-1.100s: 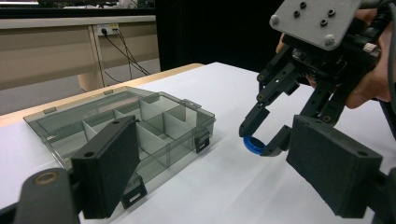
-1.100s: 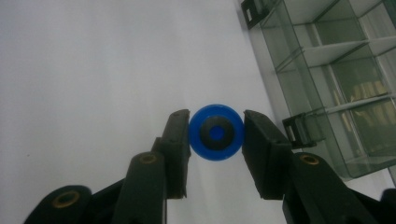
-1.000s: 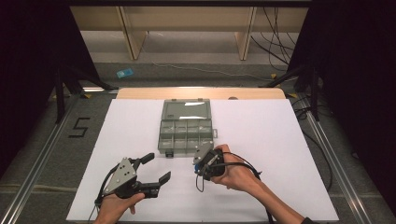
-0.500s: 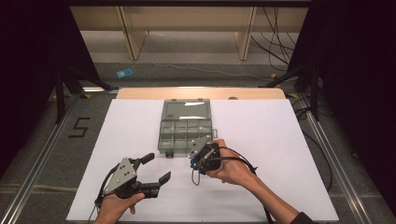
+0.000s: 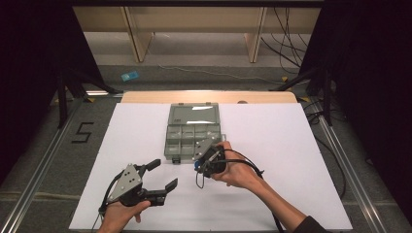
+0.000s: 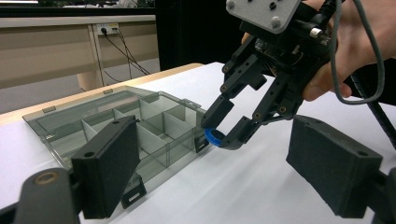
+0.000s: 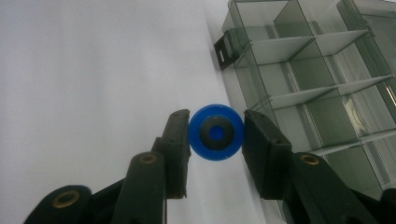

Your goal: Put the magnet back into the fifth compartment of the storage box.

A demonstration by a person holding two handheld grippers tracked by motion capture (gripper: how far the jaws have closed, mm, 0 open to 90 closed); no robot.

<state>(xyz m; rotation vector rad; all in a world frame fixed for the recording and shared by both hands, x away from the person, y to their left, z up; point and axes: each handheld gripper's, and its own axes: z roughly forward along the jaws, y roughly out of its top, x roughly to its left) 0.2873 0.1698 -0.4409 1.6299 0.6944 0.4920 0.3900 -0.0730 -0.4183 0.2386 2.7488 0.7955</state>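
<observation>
Beside organizer box (image 7: pixel 317 84), our right gripper (image 7: pixel 215 131) jaws pinch blue ring (image 7: pixel 216 132); left gripper (image 5: pixel 160 175) gapes wide, empty.

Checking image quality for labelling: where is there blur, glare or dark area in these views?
High view: dark at both sides, white table evenly lit. Left gripper view: its near jaws soft, right gripper and blue disc sharp. Right gripper view: blue disc crisp, sheen on the clear box walls.

glossy blue plastic ring (image 7: pixel 215 132), translucent plastic organizer (image 5: pixel 193 131)
</observation>
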